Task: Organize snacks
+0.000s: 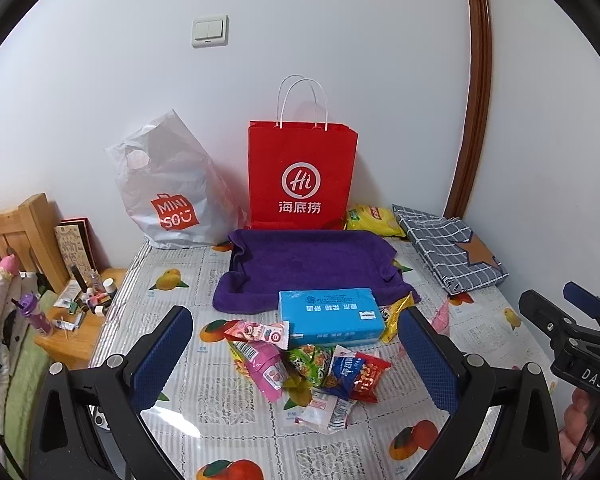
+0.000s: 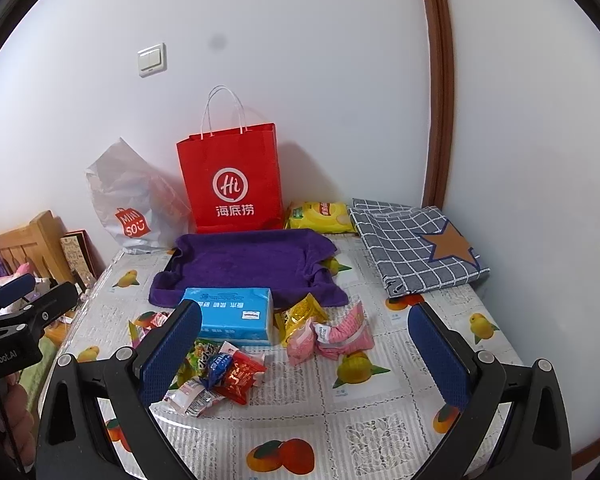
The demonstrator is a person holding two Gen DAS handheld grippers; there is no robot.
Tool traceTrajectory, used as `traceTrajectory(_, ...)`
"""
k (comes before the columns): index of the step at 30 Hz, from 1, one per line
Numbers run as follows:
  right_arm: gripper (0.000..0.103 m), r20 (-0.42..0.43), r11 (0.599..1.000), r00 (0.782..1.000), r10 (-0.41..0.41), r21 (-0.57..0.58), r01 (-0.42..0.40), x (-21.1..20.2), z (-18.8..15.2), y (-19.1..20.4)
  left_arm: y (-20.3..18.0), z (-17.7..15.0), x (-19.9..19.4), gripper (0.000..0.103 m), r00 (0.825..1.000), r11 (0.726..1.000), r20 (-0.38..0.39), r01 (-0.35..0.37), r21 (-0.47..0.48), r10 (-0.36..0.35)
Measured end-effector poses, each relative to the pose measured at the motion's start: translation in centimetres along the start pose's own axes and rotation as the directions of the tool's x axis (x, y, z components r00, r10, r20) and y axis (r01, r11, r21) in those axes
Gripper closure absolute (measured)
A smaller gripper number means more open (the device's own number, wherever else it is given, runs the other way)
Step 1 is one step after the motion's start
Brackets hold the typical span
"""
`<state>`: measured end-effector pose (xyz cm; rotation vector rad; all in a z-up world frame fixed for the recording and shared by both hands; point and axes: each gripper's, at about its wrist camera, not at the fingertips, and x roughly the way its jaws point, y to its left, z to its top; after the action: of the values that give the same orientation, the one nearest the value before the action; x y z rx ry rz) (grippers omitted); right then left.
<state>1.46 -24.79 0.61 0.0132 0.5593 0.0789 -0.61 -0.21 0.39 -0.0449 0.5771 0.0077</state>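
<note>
- The left gripper (image 1: 296, 354) is held wide apart with nothing between its fingers, above the snack packets (image 1: 308, 364) piled on the fruit-print table (image 1: 220, 408).
- The right gripper (image 2: 306, 350) is likewise spread and empty.
- The pile is partly hidden by the blue tissue pack (image 2: 230, 314) and a blue finger pad (image 2: 172, 354).
- The purple-towel tray (image 2: 244, 262) is seen behind, before the red bag (image 2: 232, 178).

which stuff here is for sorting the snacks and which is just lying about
For the job:
snack packets
purple towel-lined tray
yellow chip bag

Lying about:
blue tissue pack
red paper bag
Miniso bag
checked cloth
</note>
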Motion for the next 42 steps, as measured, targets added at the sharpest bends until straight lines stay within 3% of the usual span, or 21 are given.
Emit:
traceTrajectory(4, 0.001, 0.008, 1.000, 1.000, -0.008, -0.012, 0.008, 0.3, -0.1, 0.3, 0.0, -0.1, 0.3, 0.000, 1.000, 1.000, -0.015, 0.016, -0.001, -0.016)
traceTrajectory(11, 0.000, 0.012, 0.999, 1.000, -0.013, -0.035, 0.013, 1.5, -0.4, 0.8, 0.5, -0.5, 1.6, 0.000, 0.999, 1.000, -0.026, -0.022, 0.005, 0.023)
traceTrajectory(15, 0.000, 0.013, 0.997, 0.998, -0.053, -0.055, 0.054, 3.1, -0.7, 0.9, 1.5, -0.9, 2.9, 0.000, 0.999, 1.000, -0.024, -0.022, -0.005, 0.022)
traceTrajectory(17, 0.000, 0.006, 0.998, 0.999, -0.037, -0.056, 0.037, 4.3, -1.1, 0.6, 1.8, -1.2, 3.6, 0.000, 0.999, 1.000, -0.025, -0.031, 0.000, 0.030)
traceTrajectory(22, 0.000, -0.010, 0.995, 0.998, -0.066, -0.074, 0.065, 7.0, -2.1, 0.2, 2.6, -1.5, 6.4, 0.000, 0.996, 0.999, -0.077, -0.053, 0.013, 0.053)
traceTrajectory(30, 0.001, -0.161, 0.999, 0.986, -0.051, 0.006, 0.052, 13.4, -4.9, -4.1, 5.2, -3.0, 10.7, 0.000, 0.987, 0.996, -0.136, -0.093, -0.017, 0.090)
traceTrajectory(34, 0.011, -0.224, 0.998, 0.974, 0.017, 0.061, -0.004, 16.5, -6.2, -6.1, 6.3, -3.9, 12.9, 0.000, 0.977, 0.993, -0.183, -0.114, -0.032, 0.107)
traceTrajectory(42, 0.014, -0.277, 0.999, 0.960, 0.031, 0.029, -0.024, 21.0, -8.0, -6.4, 7.9, -4.7, 16.1, 0.000, 0.964, 0.991, -0.245, -0.121, -0.059, 0.103)
